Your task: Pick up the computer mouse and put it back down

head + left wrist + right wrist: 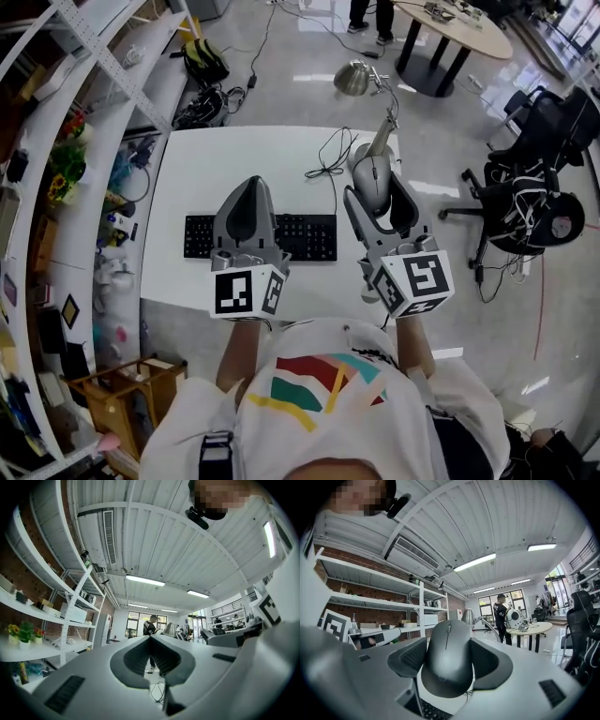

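Observation:
A grey computer mouse (373,178) is clamped between the jaws of my right gripper (375,192), over the right part of the white desk (187,178). In the right gripper view the mouse (447,660) fills the gap between the two dark pads (410,656), nose pointing away from me, held up off the desk. My left gripper (247,187) hovers over the black keyboard (305,239) with its jaws together and nothing in them. Its pads (136,660) meet at the tip in the left gripper view.
A silver desk lamp (354,77) stands at the desk's far right corner, with thin black cables (330,155) trailing beside it. White shelving (84,141) runs along the left. A black office chair (539,187) is on the right, and a round table (459,28) stands beyond.

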`<state>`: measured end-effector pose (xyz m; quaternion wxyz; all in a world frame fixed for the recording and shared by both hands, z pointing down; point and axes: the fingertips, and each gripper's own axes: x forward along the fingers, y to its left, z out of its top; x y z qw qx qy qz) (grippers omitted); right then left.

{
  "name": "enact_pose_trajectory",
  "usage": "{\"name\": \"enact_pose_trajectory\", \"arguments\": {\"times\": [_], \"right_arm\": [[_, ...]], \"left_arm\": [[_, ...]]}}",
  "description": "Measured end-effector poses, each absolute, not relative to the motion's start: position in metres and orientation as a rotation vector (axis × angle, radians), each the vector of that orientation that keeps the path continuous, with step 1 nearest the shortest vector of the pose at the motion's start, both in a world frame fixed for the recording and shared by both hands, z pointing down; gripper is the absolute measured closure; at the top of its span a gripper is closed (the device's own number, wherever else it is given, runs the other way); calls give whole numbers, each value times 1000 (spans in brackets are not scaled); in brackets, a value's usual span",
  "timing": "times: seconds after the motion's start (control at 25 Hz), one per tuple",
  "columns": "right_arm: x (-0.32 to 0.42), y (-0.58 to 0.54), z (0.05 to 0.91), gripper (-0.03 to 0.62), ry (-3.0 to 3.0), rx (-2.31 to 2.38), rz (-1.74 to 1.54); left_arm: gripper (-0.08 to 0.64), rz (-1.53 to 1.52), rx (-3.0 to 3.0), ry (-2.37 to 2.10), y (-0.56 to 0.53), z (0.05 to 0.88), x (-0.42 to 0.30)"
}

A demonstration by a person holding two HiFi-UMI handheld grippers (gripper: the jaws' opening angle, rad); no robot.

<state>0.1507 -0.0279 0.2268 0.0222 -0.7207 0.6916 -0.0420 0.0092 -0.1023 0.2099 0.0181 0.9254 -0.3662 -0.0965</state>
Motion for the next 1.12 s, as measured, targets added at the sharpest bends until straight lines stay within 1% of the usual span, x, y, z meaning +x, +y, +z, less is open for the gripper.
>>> {"name": "enact_pose_trajectory", "arguments": {"times": [0.28, 0.6, 0.84, 1.12], "right_arm": [[118, -52, 247, 293, 2269, -2156, -192], [50, -80, 295, 293, 2593, -1900, -327], [-24, -110, 350, 293, 2854, -1642, -461], [-119, -107, 432, 293, 3204, -1324, -587]], "left_arm": [[517, -247, 2799, -1266, -121, 232, -32], [515, -121, 2641, -1500, -127, 277, -93], [517, -52, 2478, -1693, -136, 315, -165], [517, 26, 2268, -1848, -133, 361, -231]]}}
